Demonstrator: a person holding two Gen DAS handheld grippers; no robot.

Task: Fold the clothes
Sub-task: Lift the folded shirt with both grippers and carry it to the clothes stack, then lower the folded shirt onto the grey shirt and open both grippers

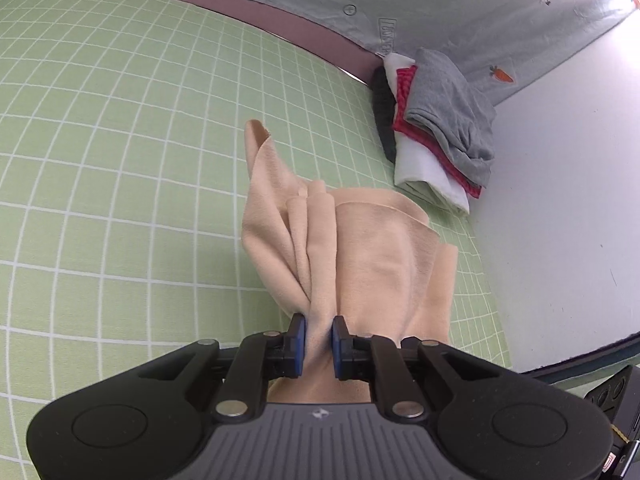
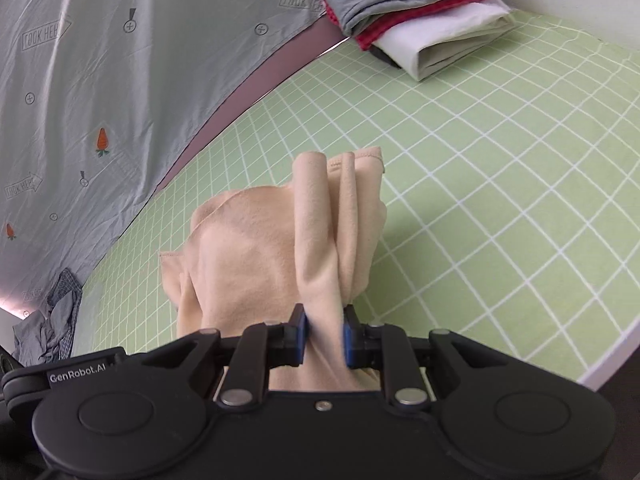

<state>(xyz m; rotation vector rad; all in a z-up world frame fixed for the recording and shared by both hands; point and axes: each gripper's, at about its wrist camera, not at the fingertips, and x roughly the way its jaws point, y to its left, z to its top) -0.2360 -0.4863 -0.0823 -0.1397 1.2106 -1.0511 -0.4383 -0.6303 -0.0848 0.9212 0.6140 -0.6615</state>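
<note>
Left claw point(image 1: 319, 342), black with blue pads, clamped on a bunched fold of the soft peach-beige fabric garment point(image 1: 360, 256). Cloth pinched between both pads, gathered into narrow vertical pleats rising toward 12 o'clock from the grip. Rest of the garment draped toward 1 o'clock, with 1 loose flap curling up toward 11 o'clock over the light green sheet with a white grid pattern point(image 1: 120, 160).

Right claw point(image 2: 325, 334), same build, likewise clamped on a gathered fold of the peach-beige garment point(image 2: 256, 248). Pleats standing up toward 12 o'clock, a stitched hem visible at the top edge; wider body of the cloth spread toward 10 o'clock. Cannot tell whether the garment touches the green grid sheet point(image 2: 480, 160) or hangs just above it.

Stack of folded clothes point(image 1: 436, 128) at 1 o'clock in the left view, near the garment but apart from it: grey knit on top, red knitted piece under it, white folded cloth below, a dark item at the bottom. Same stack point(image 2: 416, 12) at 1 o'clock in the right view, against a white wall point(image 1: 560, 200).

Pale grey-green cover printed with small orange carrots point(image 2: 100, 92) filling the 10 o'clock side of the right view. Crumpled grey and checked clothing point(image 2: 52, 320) at 9 o'clock, well apart from the garment.
</note>
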